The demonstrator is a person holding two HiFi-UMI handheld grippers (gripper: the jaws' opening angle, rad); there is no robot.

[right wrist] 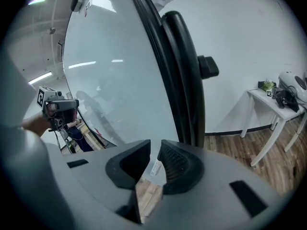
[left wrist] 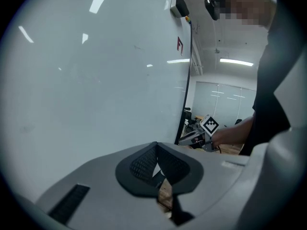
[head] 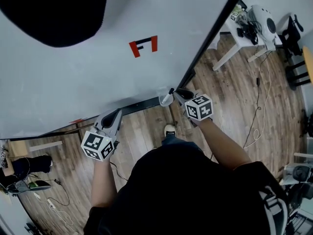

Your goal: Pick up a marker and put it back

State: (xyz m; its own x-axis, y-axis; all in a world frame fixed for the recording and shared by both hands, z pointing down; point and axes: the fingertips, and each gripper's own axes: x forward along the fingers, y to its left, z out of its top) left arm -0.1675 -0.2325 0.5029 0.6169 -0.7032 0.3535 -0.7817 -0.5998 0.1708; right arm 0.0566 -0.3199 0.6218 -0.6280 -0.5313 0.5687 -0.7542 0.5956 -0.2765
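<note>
Logging item one: my right hand-held gripper [right wrist: 154,145], jaws narrowly apart, with the slim white marker with a dark tip [head: 167,97] showing in the gap, not visibly pinched. The marker sits at the right end of the dark tray rail [head: 139,105] under the large whiteboard [head: 98,77], which bears a red mark [head: 144,46]. Item two: my left hand-held gripper [left wrist: 156,144], jaws pressed together, nothing between them, near the board's lower edge.
</note>
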